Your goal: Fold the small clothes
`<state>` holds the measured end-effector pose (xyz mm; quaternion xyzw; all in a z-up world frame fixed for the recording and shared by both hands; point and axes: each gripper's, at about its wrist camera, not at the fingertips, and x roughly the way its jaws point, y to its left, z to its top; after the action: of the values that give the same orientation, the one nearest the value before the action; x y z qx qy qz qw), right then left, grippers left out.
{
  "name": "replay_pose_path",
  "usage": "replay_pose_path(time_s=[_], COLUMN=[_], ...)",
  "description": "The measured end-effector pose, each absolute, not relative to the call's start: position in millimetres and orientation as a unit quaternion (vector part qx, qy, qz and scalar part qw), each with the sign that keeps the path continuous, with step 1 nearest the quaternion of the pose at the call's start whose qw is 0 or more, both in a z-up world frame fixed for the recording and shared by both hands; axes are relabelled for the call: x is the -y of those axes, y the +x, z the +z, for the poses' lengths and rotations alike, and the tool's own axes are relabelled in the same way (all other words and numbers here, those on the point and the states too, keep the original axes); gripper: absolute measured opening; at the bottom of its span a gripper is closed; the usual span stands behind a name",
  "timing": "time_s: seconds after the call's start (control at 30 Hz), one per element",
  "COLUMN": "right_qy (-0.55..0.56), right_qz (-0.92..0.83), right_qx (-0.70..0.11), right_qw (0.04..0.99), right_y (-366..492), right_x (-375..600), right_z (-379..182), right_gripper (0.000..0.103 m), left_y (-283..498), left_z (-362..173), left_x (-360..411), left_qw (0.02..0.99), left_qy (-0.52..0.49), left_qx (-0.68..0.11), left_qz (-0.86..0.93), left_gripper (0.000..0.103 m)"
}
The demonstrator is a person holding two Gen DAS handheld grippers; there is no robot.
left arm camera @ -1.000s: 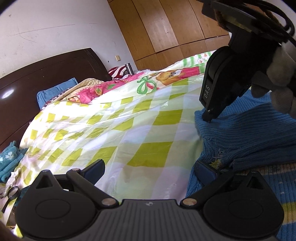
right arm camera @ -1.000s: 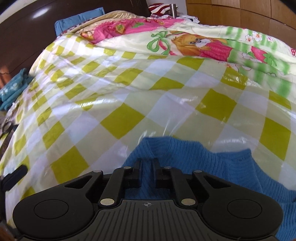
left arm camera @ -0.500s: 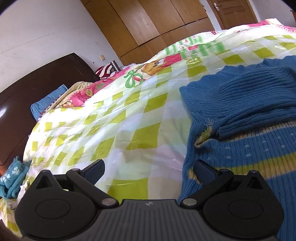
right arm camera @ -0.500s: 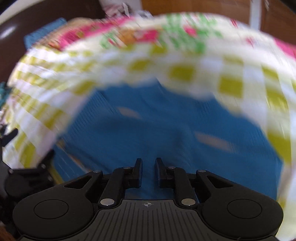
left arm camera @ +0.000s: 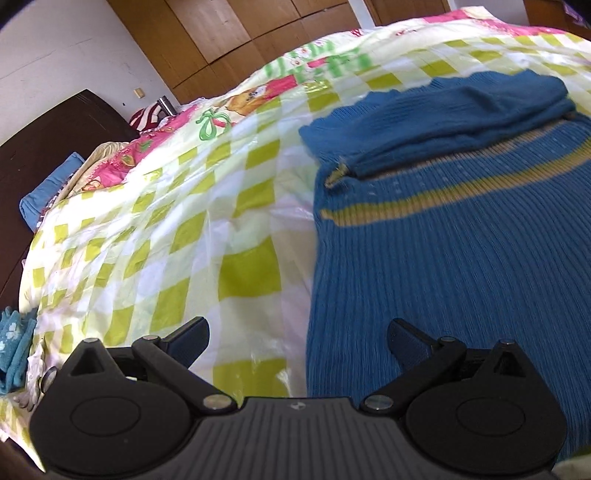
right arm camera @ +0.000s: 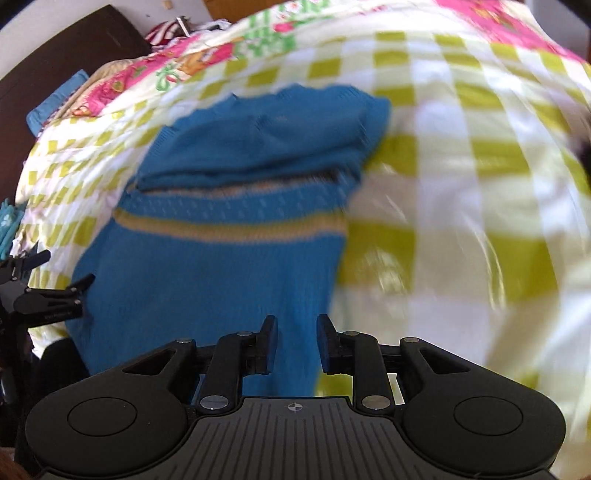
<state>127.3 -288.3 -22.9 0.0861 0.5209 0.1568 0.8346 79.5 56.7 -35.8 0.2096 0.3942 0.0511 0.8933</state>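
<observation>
A small blue knit sweater [left arm camera: 461, 236] with a yellow stripe lies flat on the checked bedspread [left arm camera: 192, 221], its sleeves folded across the top. My left gripper [left arm camera: 297, 332] hangs open over the sweater's left edge near the hem, nothing between its fingers. In the right wrist view the same sweater [right arm camera: 221, 258] fills the middle. My right gripper [right arm camera: 294, 339] hovers above the sweater's lower right edge, its jaws opening with a narrow gap and nothing pressed between them. The left gripper [right arm camera: 48, 273] shows at that view's left edge.
The yellow-and-white checked plastic cover [right arm camera: 461, 184] spreads over the whole bed. A pink cartoon quilt [left arm camera: 236, 107] lies at the far side, by a dark headboard [left arm camera: 55, 136] and a blue pillow [left arm camera: 40, 195]. A teal cloth [left arm camera: 14, 347] lies at the left edge. Wooden wardrobes [left arm camera: 258, 33] stand behind.
My right gripper let go of the folded sleeve at the sweater's top, swept down toward the lower right edge and its jaws parted. My left gripper slid back along the sweater's left edge toward the hem.
</observation>
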Motion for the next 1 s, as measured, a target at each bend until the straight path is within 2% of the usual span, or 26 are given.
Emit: replay_pose_path(time_s=[0.2,0.5,0.7,0.77,0.83,0.93,1.0], right_qy=[0.129,0.120,0.131,0.139,0.149,0.159,0.168], right_qz=[0.169,0.184,0.196,0.202,0.206,0.204,0.203], right_qx=[-0.544,-0.554,-0.561,-0.560,-0.559,-0.553,-0.550], right_qw=[0.812,0.803,0.794,0.792,0.789,0.792,0.793], right_y=[108.6,96.8,94.7,95.7,94.6,90.8,87.9], right_x=[288.2,277.4,270.3,269.9,271.8,273.1,274.7], right_z=[-39.0,-41.1,-50.7,-52.9,-54.8,-55.2,-53.0], right_gripper=[0.024,0.029,0.030,0.035,0.036,0.035,0.025], left_y=[70.5,63.3,64.2,68.8,72.9,73.5,71.5], left_z=[-31.0,-29.1,-31.8,-35.9,-40.0,-38.9,-37.3], left_x=[-55.6,-63.9,-73.8,-77.0,-81.9,-88.1,-89.4], left_qw=[0.890,0.891,0.883,0.875,0.870,0.868,0.868], left_qy=[0.216,0.191,0.166,0.150,0.129,0.100,0.096], left_qx=[-0.399,-0.410,-0.439,-0.459,-0.476,-0.486,-0.487], left_qz=[0.049,0.041,0.028,0.022,0.019,0.021,0.021], left_gripper=[0.103,0.103,0.103,0.103,0.103,0.103,0.103])
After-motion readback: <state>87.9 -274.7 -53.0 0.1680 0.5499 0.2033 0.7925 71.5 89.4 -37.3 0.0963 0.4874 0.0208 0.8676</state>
